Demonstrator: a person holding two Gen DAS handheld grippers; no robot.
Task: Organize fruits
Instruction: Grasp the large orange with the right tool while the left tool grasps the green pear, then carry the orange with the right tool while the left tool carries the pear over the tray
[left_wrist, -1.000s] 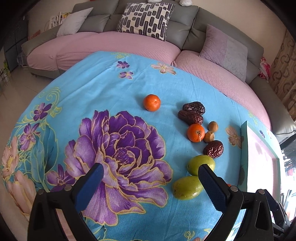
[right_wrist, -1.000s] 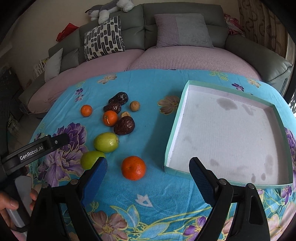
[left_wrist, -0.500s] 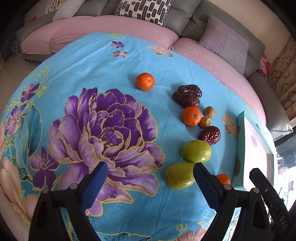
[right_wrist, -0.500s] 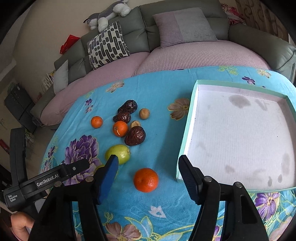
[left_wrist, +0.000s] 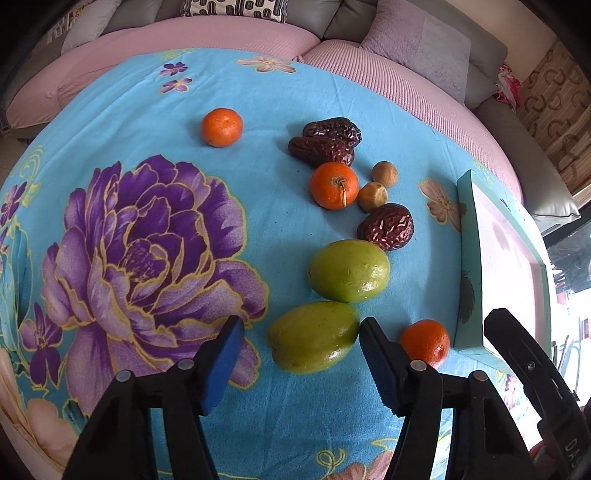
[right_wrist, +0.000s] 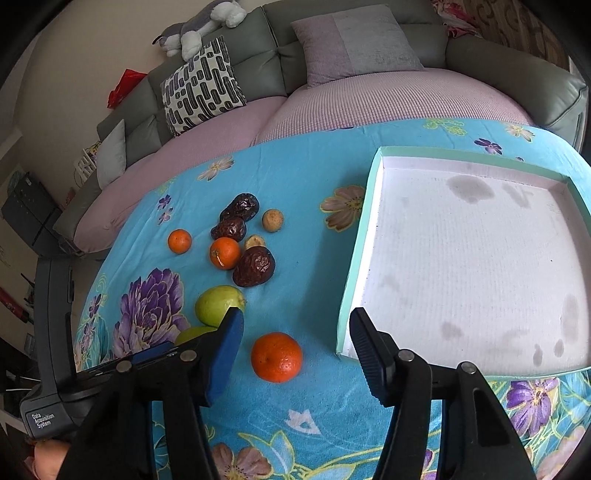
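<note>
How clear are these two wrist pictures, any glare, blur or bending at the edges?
Left wrist view: sharp, soft daylight, small glare spots on the two green fruits, window blown out at right, table edge bowed by the fisheye. Right wrist view: also sharp, black corners, the tray sides curve, faint shadow beside the nearest orange.

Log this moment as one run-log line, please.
left gripper: closing around near green fruit, no grip | right gripper: closing over orange, no grip | tray: no fruit inside

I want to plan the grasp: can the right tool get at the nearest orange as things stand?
Probably yes: the nearest orange lies alone on the cloth between the right tool's open fingers, clear of the tray.
</note>
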